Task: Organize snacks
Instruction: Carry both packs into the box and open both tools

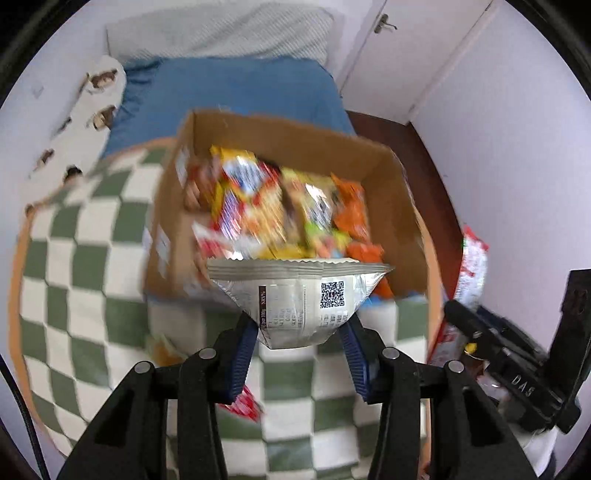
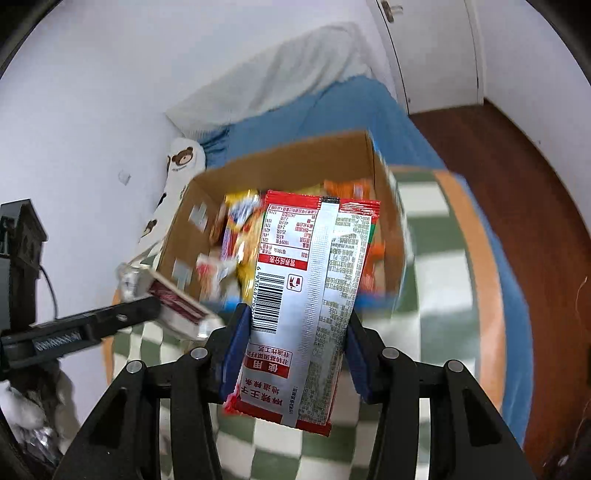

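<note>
In the left wrist view, the left claw [image 1: 301,332] is at 6 o'clock. Its blue pads [image 1: 243,354] squeeze the bottom of a silver bag [image 1: 299,295]. The bag has a square code on it and fans out wide at the top. Under the claw lies a green and white checked blanket [image 1: 74,295]. A bit of a red pack [image 1: 243,406] peeks out on the blanket just below the left pad.

At 4 o'clock the right claw [image 1: 480,332] shows from the side, with a red bag [image 1: 469,273] in it.

Past the silver bag, near the middle, sits a brown box [image 1: 280,140]. It is full of bright snacks [image 1: 280,206], yellow, red, green and orange. They look blurry.

Farther off, at 12 o'clock, is a blue sheet [image 1: 236,92] and a grey pillow [image 1: 221,33]. At 10 o'clock is a white cushion [image 1: 85,110] with brown bears.

In the right wrist view, the right claw holds the red bag [image 2: 306,295] by both long sides. The bag stands up tall, with a bar code and small print on its silver back. The left claw [image 2: 110,321] comes in from 9 o'clock with the silver bag. The box [image 2: 295,155] stands just behind the red bag. Brown floor [image 2: 517,166] is at 2 o'clock, and a white door [image 2: 436,55] is at 1 o'clock.
</note>
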{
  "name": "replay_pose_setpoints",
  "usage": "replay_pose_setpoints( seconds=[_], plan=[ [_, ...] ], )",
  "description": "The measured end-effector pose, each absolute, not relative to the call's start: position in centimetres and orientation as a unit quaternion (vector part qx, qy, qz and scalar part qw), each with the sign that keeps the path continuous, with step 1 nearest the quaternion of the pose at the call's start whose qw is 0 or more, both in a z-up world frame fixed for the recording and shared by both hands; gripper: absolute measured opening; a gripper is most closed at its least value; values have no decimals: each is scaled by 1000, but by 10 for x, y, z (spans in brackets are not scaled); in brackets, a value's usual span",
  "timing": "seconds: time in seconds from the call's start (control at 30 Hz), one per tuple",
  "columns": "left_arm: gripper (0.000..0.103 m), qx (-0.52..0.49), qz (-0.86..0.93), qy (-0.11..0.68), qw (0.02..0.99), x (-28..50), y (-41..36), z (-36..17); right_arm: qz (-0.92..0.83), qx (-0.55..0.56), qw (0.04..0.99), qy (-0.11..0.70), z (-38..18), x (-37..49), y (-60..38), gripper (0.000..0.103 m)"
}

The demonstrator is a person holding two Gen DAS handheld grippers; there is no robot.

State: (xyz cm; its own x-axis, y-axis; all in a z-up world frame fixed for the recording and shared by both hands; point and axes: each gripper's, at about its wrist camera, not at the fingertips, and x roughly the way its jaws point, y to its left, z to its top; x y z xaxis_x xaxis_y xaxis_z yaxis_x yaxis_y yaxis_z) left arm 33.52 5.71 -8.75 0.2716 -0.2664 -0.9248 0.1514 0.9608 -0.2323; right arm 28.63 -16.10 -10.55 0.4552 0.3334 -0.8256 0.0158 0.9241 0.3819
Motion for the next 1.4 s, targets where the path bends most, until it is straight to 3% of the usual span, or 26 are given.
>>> replay_pose_setpoints(
  seconds=[0.23,0.5,0.57,0.6,0.63,0.8,0.9,1.4],
  plan=[
    [42,1,-82,610,788,418,72,-101,72,104,837,532,-122,379,-157,51],
    [42,62,-27,677,733,486,78,-170,50,45,808,586,-176,450,-136,53],
    [43,57,-25,693,719,494,81,-184,42,47,799,598,-188,459,-135,70],
    [44,53,-19,701,711,498,83,-192,38,49,794,605,-195,466,-135,88],
    [48,48,-18,704,709,500,85,-197,37,49,791,609,-202,471,-134,94],
    [73,1,-38,697,716,500,88,-205,25,68,783,618,-215,482,-141,96],
    [82,11,-38,685,727,494,82,-206,22,68,784,617,-217,482,-142,96],
    [82,44,-38,596,801,438,61,-170,25,63,803,592,-193,442,-135,97]
  ],
)
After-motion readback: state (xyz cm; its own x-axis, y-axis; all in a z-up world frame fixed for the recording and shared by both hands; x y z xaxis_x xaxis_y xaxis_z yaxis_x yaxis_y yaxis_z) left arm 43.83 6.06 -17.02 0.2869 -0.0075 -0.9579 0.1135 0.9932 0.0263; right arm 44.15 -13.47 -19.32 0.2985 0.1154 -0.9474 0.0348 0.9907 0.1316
